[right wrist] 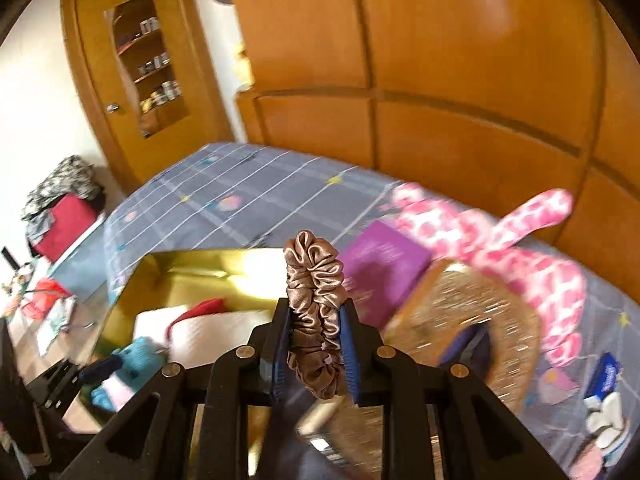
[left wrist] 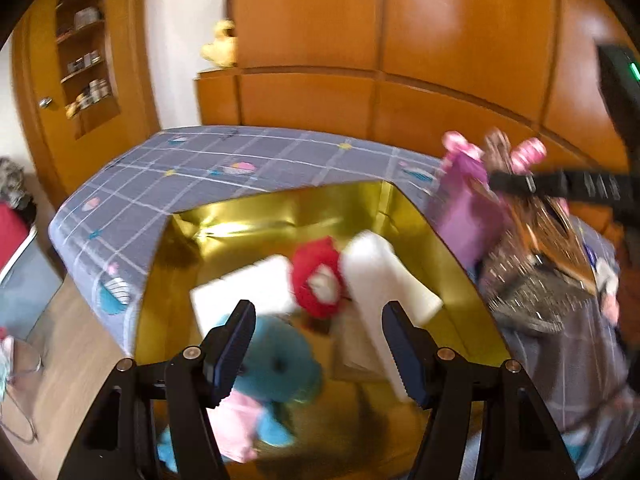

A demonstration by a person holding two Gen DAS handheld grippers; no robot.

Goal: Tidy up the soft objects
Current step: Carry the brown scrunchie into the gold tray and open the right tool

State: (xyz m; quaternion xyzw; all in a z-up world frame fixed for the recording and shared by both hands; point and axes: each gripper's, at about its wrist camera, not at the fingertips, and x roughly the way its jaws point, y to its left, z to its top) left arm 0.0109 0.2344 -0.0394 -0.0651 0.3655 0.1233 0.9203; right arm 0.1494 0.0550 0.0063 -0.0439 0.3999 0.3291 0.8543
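Observation:
A gold-lined box (left wrist: 280,208) sits on the bed; it also shows in the right wrist view (right wrist: 208,268). Inside it lie a blue plush toy (left wrist: 276,364), a red plush (left wrist: 318,278) and white foam blocks (left wrist: 384,280). My left gripper (left wrist: 318,346) is open and empty, just above the box. My right gripper (right wrist: 314,344) is shut on a tan satin scrunchie (right wrist: 314,280), held up to the right of the box. A pink spotted plush rabbit (right wrist: 500,240) lies on the bed at the far right.
A purple box (right wrist: 380,268) and a glittery brown bag (right wrist: 472,320) lie right of the gold box. The bed has a grey checked sheet (right wrist: 240,184). Wooden wardrobes (right wrist: 440,60) stand behind. Clutter lies on the floor at left (right wrist: 60,216).

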